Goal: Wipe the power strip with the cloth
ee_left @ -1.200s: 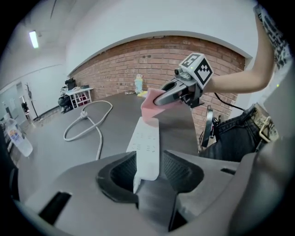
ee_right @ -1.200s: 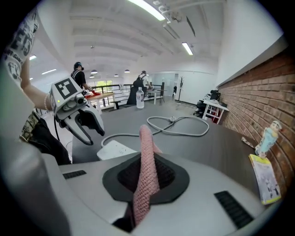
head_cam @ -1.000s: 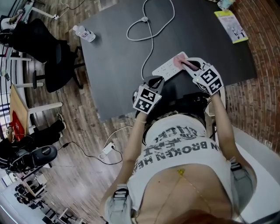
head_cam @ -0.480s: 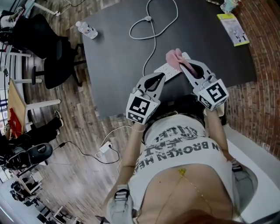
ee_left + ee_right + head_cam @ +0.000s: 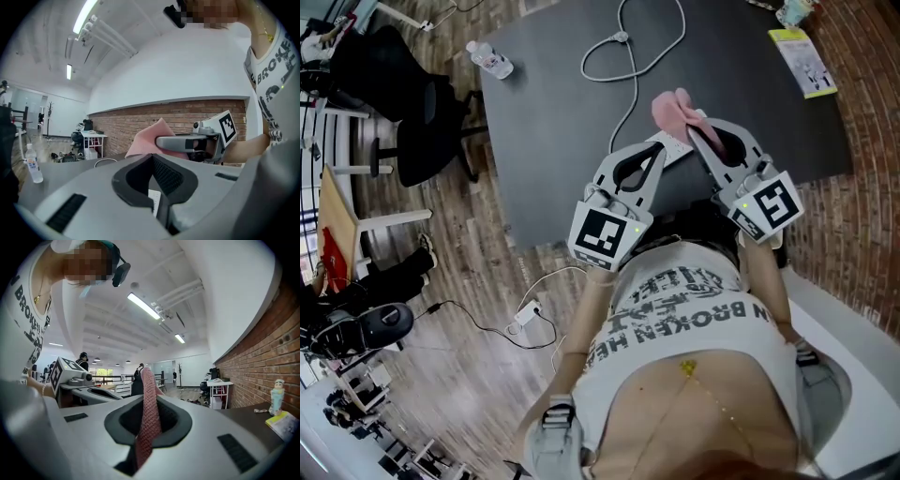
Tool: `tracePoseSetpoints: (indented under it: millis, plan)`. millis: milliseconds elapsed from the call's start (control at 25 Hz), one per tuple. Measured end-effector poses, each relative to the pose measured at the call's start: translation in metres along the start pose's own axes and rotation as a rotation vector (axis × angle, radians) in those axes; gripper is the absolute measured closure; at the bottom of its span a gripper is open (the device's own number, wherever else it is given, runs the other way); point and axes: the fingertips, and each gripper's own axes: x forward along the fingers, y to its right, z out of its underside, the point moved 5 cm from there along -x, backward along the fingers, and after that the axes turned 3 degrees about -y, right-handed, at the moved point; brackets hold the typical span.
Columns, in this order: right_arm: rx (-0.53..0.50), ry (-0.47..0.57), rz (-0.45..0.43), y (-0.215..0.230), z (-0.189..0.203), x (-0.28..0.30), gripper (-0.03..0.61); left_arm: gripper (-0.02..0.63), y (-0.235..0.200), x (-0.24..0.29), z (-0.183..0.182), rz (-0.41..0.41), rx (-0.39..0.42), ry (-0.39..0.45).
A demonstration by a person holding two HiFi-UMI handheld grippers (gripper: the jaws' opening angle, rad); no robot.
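Observation:
The white power strip [image 5: 677,149] lies near the front edge of the dark table [image 5: 553,122], mostly hidden under the two grippers. Its white cable [image 5: 623,89] loops away across the table. My right gripper [image 5: 694,131] [image 5: 149,399] is shut on the pink cloth [image 5: 673,110] [image 5: 146,418], which sticks out past its tips, raised above the strip's far end. My left gripper [image 5: 659,152] [image 5: 152,157] hovers over the strip's near end with its jaws together. Only a white sliver shows through the slit behind its tips. The cloth [image 5: 145,138] and right gripper [image 5: 187,140] show in the left gripper view.
A water bottle [image 5: 490,59] stands at the table's far left corner. A yellow booklet [image 5: 804,61] and a small figurine [image 5: 277,394] sit at the far right by the brick wall. A black chair [image 5: 403,103] stands left of the table.
Both grippers have risen toward my head and tilted up. The cloth has come off the strip's end, where it lay a second ago, and now hangs higher and farther out.

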Motion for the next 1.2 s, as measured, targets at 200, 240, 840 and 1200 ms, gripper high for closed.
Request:
tracePoseSetpoints:
  millis: [200,240,840,1200]
  plan:
    - [0.002,0.010,0.005,-0.001,-0.004,-0.002,0.561,0.606,0.001,-0.001,-0.013,0.006,-0.007,0.023]
    - [-0.003,0.010,0.005,-0.002,-0.004,-0.002,0.561,0.606,0.001,-0.001,-0.015,0.004,-0.005,0.028]
    - [-0.014,-0.019,-0.005,-0.013,-0.007,0.000,0.561,0.606,-0.002,-0.012,-0.015,-0.031,0.056,-0.001]
    - [-0.010,-0.026,-0.008,-0.013,-0.008,0.001,0.562,0.606,-0.003,-0.013,-0.015,-0.039,0.062,-0.005]
